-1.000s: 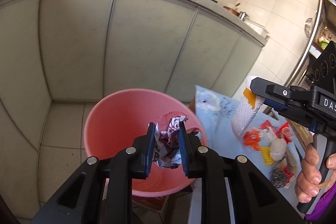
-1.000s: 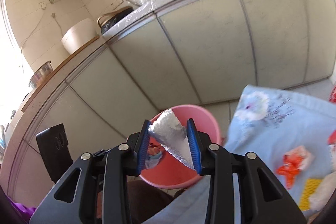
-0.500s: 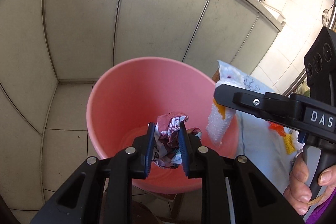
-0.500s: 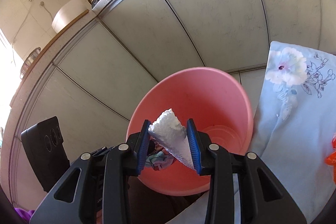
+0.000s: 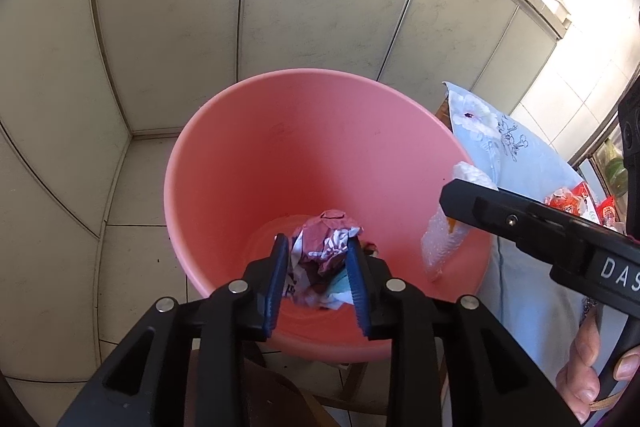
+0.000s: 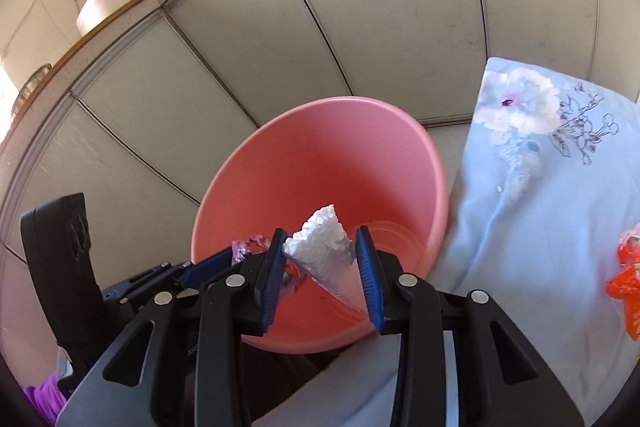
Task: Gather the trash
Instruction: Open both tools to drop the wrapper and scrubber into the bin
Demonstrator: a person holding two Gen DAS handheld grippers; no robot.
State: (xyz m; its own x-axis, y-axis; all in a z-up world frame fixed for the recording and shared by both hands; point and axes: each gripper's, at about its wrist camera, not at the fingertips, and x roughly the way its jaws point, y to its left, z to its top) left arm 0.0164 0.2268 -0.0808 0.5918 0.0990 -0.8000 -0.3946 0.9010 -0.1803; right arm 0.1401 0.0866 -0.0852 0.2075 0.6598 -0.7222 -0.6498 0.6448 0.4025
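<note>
Our left gripper (image 5: 318, 283) has just been opening around the wrapper (image 5: 324, 247), our right gripper (image 6: 322, 267) clamps foam (image 6: 324, 251) at the bucket's (image 5: 248, 163) three o'clock rim, where it could bounce out.

Below me is the floor (image 5: 132, 187), made of big pale tiles with dark lines between them. It runs up to the grey cupboard doors (image 5: 320, 7). The pink bucket (image 5: 280, 147) stands near those doors. Something brown shows under the bucket, and I cannot tell if the bucket sits on that or on the floor.

Just beside the bucket, on my right, is a table with a light blue cloth (image 6: 540, 227) over it. The cloth has white flowers on it. Some red and orange wrappers (image 6: 628, 279) lie on the cloth, well apart from the bucket.

High up, the counter top (image 6: 116, 21) holds a round white pot (image 6: 108, 1).
</note>
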